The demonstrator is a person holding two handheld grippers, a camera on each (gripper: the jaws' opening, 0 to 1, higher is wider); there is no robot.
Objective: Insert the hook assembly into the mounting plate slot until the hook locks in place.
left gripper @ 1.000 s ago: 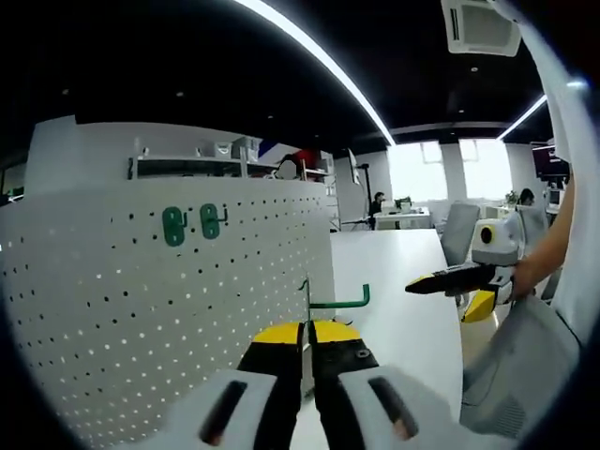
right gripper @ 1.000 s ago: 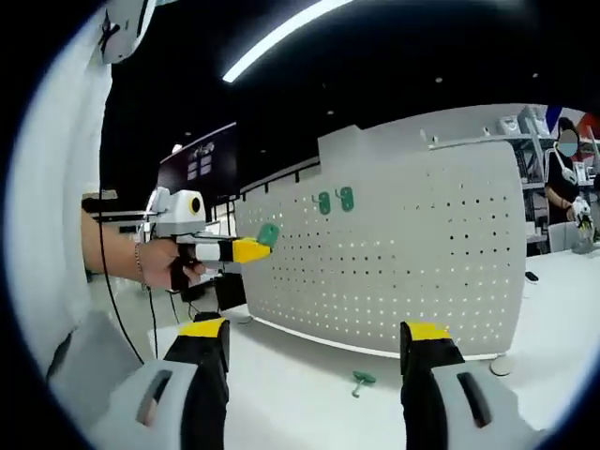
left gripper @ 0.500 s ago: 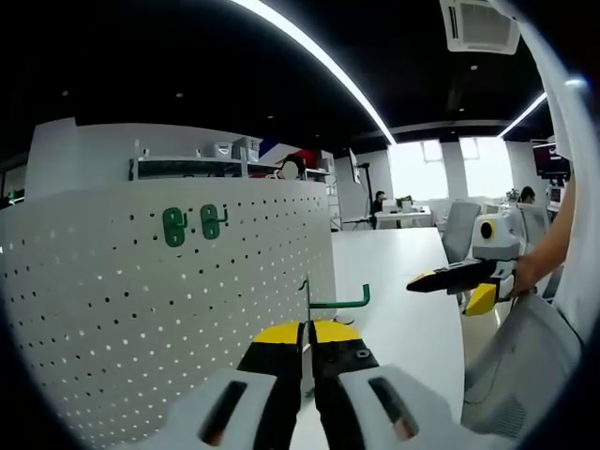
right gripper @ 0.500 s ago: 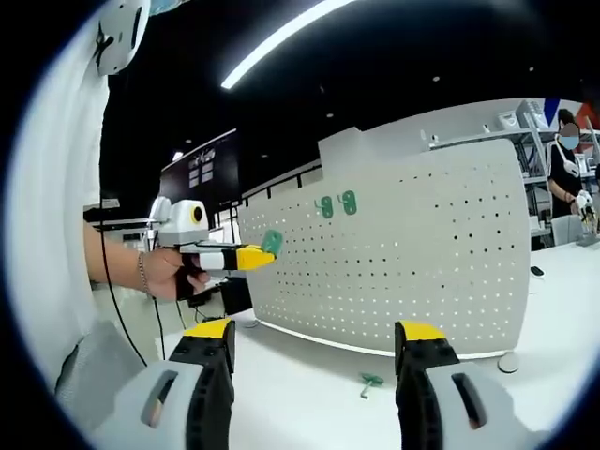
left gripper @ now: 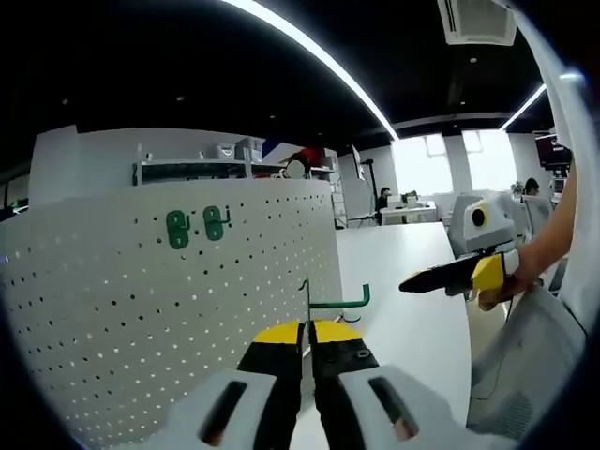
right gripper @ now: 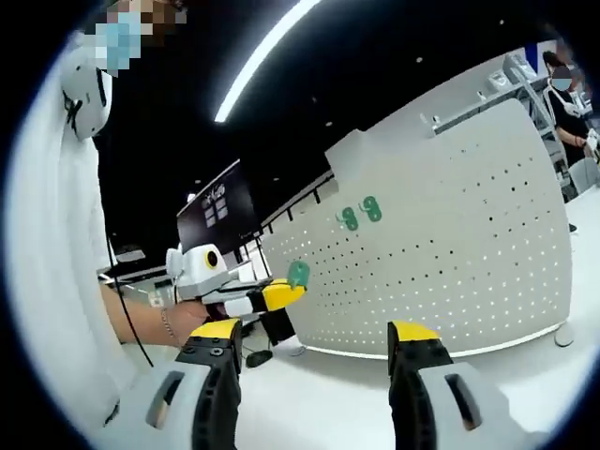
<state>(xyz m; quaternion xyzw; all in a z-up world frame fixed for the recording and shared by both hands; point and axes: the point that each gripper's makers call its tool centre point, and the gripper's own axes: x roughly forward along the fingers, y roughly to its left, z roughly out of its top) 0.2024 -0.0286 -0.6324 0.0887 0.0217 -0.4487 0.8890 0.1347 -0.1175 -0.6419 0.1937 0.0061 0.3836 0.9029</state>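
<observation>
We see the left gripper (left gripper: 307, 342) with its jaws pressed together, pinching the green hook (left gripper: 330, 302); a thin upright stem and a green arm stick out above the tips toward 2 o'clock. The pegboard (left gripper: 141, 291) stands at 9 to 10 o'clock of that gripper, near but apart, and two green hooks already mounted (left gripper: 195, 226) sit high at 11 o'clock. In the right gripper view the left gripper shows at 9 o'clock with the hook's green plate at its tip, short of the pegboard face.

The right gripper (right gripper: 314, 347) has its jaws spread wide with nothing between them, hanging over the white table (right gripper: 319, 394); in the left gripper view it comes in at 3 o'clock.

Risks as we judge them: the hook is pinched by a thin part, so it may twist in the jaws on contact and miss the holes. A tilted approach could jam one prong and leave the hook unlocked. Pushing hard may shove the freestanding pegboard back, since the right gripper is not bracing it. Exact prong alignment is too small to tell, probably not lined up yet.
</observation>
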